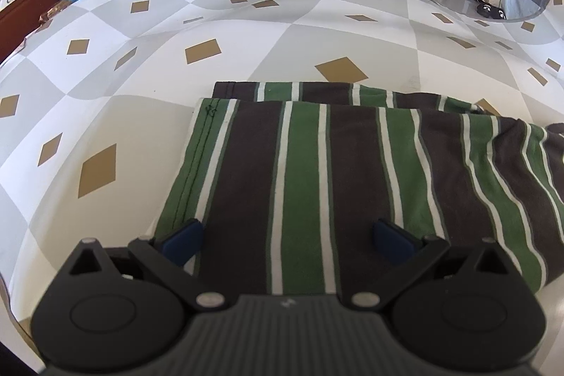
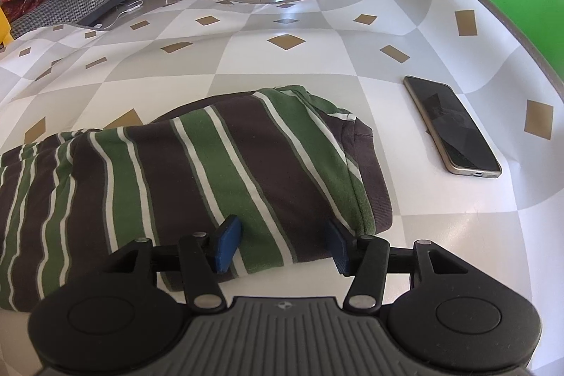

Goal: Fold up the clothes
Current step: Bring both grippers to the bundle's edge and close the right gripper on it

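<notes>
The left gripper (image 1: 288,240) is spread wide with nothing between its blue pads, poised over the near edge of the folded striped shirt (image 1: 317,171). The right gripper (image 2: 282,244) is also open and empty, its pads over the shirt's near right corner. The shirt lies on a checked cloth (image 1: 123,87); a phone (image 2: 453,127) lies to its right

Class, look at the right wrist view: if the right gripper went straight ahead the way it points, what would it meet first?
Most likely the striped garment. The right gripper has its jaws open just over the garment's near edge, so the cloth lies directly ahead. The phone sits off to the right, out of that line. Height above the cloth is unclear.
</notes>
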{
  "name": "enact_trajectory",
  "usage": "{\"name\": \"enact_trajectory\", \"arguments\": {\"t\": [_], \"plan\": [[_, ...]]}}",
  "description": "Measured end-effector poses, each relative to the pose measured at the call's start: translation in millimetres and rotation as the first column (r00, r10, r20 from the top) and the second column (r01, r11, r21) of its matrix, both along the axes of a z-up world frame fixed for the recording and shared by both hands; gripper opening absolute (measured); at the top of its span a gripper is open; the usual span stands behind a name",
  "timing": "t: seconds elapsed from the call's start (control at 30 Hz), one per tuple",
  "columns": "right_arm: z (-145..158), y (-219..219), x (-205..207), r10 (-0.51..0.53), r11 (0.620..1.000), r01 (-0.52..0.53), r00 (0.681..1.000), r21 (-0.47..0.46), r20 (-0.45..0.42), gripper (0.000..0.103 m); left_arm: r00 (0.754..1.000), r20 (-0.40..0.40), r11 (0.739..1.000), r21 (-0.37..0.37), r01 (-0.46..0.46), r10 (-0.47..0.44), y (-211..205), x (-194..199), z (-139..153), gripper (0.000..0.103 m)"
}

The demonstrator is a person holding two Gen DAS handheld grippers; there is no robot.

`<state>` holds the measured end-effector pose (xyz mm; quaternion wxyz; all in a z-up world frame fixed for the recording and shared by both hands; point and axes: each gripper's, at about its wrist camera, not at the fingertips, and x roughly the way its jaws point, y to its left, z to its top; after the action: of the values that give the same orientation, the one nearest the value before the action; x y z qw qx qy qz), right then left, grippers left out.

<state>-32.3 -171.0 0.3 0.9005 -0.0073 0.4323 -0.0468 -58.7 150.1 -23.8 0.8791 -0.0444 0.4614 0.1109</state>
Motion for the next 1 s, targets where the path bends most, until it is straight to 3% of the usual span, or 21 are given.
{"name": "enact_trajectory", "arguments": {"t": [0.3, 0.43, 0.57, 0.77, 1.0], "plan": [[14, 15, -12, 0.036, 0.999, -0.035, 0.999, -0.032, 0.033, 0.05, 0.997, -0.008, 0.994, -0.071, -0.08, 0.08, 22, -2, 6, 0.103], [23, 33, -21, 0.123, 0.992, -0.122, 0.99, -0.021, 0.073, 0.05, 0.983, -0.009, 0.977, -0.112, -0.181, 0.181, 42, -3, 14, 0.103], [25, 60, -27, 0.247, 0.968, -0.25, 0.965, 0.022, 0.084, 0.05, 0.967, -0.027, 0.962, -0.102, -0.255, 0.254, 61, -5, 18, 0.103], [22, 114, -42, 0.469, 0.878, -0.475, 0.878, 0.054, 0.09, 0.05, 0.963, -0.032, 0.956, -0.111, -0.271, 0.269, 77, -10, 24, 0.103], [14, 178, -67, 0.694, 0.713, -0.7, 0.713, 0.047, 0.099, 0.05, 0.957, -0.038, 0.949, -0.12, -0.29, 0.288, 95, -15, 30, 0.103]]}}
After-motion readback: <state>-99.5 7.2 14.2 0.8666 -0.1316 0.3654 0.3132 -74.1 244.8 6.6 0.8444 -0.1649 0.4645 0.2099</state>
